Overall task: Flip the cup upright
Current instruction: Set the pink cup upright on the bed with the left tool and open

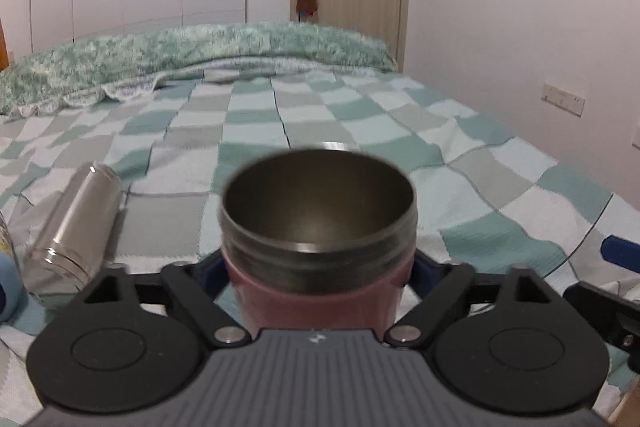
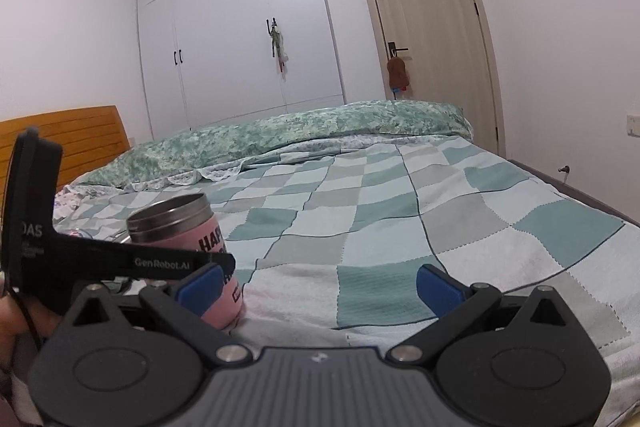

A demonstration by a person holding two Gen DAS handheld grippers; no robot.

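Note:
A pink cup (image 1: 320,291) with a steel rim and black lettering stands upright, mouth up, held between the fingers of my left gripper (image 1: 320,267), which is shut on its body. In the right wrist view the same cup (image 2: 188,239) shows at the left, on or just above the checked blanket, with the left gripper's black body across it. My right gripper (image 2: 320,285) is open and empty, its blue pads (image 2: 438,287) spread wide over the blanket, to the right of the cup.
A steel cylinder (image 1: 76,227) lies on its side on the blanket at the left. A blue object (image 1: 8,287) sits at the far left edge. The checked bed (image 2: 400,207) stretches ahead to a green duvet (image 2: 280,135). A wall runs along the right side.

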